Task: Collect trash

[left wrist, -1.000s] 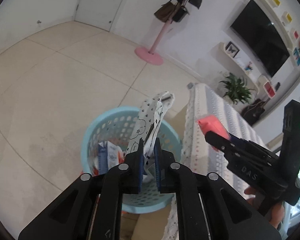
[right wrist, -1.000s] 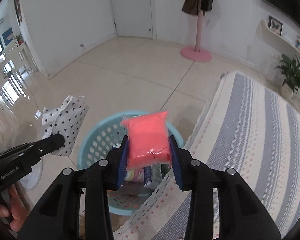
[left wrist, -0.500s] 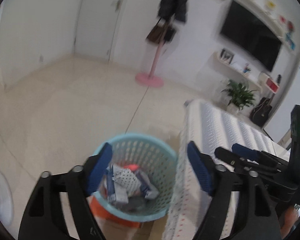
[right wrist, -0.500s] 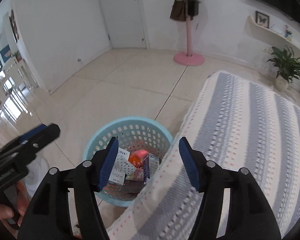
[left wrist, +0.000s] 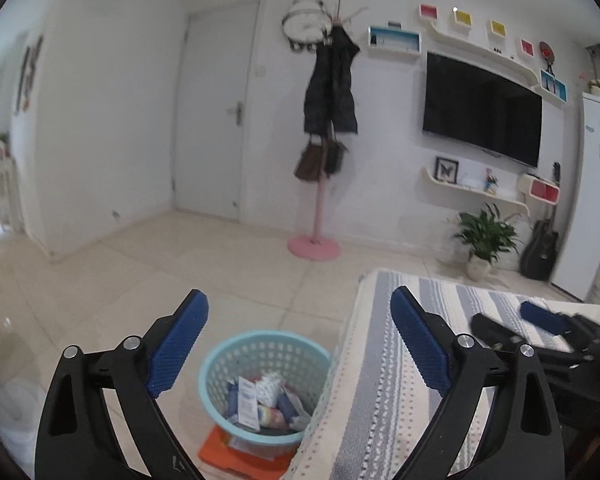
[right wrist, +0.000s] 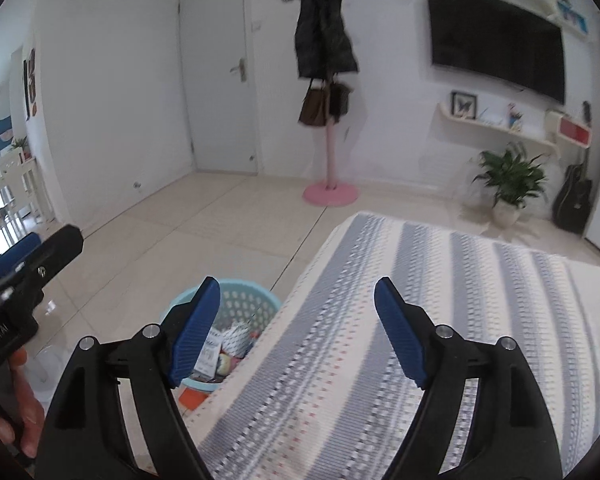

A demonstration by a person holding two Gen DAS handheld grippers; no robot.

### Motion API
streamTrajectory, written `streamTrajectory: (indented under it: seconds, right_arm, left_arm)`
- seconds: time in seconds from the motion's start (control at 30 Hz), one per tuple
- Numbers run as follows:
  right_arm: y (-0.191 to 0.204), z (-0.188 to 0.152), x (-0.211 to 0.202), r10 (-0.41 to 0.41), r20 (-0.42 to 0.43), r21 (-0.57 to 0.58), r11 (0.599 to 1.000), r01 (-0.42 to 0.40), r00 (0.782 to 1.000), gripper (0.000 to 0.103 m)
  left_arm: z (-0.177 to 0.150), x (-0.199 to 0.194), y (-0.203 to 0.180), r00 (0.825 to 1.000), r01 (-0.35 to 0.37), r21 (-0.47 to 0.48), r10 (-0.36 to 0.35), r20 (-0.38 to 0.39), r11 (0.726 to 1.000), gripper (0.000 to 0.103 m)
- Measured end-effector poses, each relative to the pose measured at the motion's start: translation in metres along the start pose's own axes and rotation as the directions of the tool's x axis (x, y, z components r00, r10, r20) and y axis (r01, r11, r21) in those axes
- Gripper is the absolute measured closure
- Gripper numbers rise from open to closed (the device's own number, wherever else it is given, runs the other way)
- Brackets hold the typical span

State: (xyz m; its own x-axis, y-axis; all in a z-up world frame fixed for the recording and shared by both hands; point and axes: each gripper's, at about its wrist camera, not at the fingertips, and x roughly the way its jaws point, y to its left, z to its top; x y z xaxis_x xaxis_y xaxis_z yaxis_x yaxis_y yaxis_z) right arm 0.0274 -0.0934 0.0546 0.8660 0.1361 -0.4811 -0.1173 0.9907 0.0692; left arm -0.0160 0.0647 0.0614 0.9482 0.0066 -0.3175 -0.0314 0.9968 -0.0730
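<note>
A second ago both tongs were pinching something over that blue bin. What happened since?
Both let go. The left tongs dropped the white dotted wrapper and the right tongs the pink packet into the light blue perforated plastic basket; both tongs now stand open and empty, lifted back and tilted up toward the room. The basket stayed beside the striped tablecloth.

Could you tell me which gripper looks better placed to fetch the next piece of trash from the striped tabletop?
Right, probably. The right gripper is open and faces along the striped tablecloth, while the left gripper, also open, looks over the blue basket on the floor. No loose trash shows on the cloth.
</note>
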Motion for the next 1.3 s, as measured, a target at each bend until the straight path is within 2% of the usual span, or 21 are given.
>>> streamTrajectory:
  seconds: [0.07,0.23,0.33,0.4,0.77,1.0,1.3]
  right_arm:
    - [-0.005,-0.004,-0.012,-0.023,0.035,-0.001,1.0,0.023,0.999,0.027]
    - [-0.012,-0.018,-0.031,-0.087,0.108,-0.012,0.996,0.089,0.99,0.027]
    - [-0.016,-0.027,-0.035,-0.093,0.122,0.011,0.996,0.092,0.988,0.027]
    - [-0.016,-0.032,-0.036,-0.099,0.129,0.028,0.995,0.096,0.987,0.027]
    - [-0.007,-0.052,-0.026,-0.114,0.116,0.041,0.993,0.11,0.987,0.026]
    - [-0.017,-0.051,-0.031,-0.172,0.14,0.054,0.985,0.166,0.975,0.026]
    - [-0.033,-0.051,-0.033,-0.178,0.129,0.078,0.983,0.169,0.976,0.026]
  left_arm:
    - [-0.007,-0.005,-0.009,0.999,-0.028,0.023,0.027,0.03,0.999,0.013]
    - [-0.021,-0.008,-0.016,0.999,-0.028,0.068,0.025,0.045,0.997,0.013]
    - [-0.031,-0.004,-0.019,0.998,-0.049,0.097,0.046,0.031,0.994,0.013]
    - [-0.031,-0.001,-0.018,0.999,-0.033,0.092,0.032,0.01,0.995,0.013]
    - [-0.038,-0.001,-0.03,1.0,-0.029,0.126,0.03,-0.001,0.992,0.008]
    - [-0.04,0.006,-0.029,0.999,-0.039,0.111,0.042,-0.022,0.993,0.008]
    - [-0.041,0.009,-0.025,0.998,-0.041,0.094,0.045,-0.047,0.995,0.008]
